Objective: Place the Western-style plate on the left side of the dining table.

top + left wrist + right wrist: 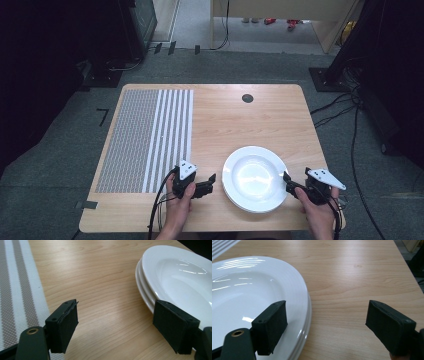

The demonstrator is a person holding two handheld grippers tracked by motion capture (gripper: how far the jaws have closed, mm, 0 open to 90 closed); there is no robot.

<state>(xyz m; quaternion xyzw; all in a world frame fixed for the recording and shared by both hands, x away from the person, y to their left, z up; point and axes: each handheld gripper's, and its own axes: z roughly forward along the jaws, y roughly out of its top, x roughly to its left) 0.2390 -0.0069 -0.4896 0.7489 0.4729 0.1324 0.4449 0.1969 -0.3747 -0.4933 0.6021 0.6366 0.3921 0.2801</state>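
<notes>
Here, bare wood around plates [255, 178]; both grippers agape.

Bright, even overhead light on table [260, 115]; dark, murky corners in high view, esp. left and right edges. Streaky white glare on plates [185, 272], soft shadows only. Sharp wood grain in gripper views, jaws slightly soft up close.

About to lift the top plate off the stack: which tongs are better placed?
Probably right: the right tongs are open with one jaw already over the stack of plates' rim. The left tongs are open beside it.
</notes>
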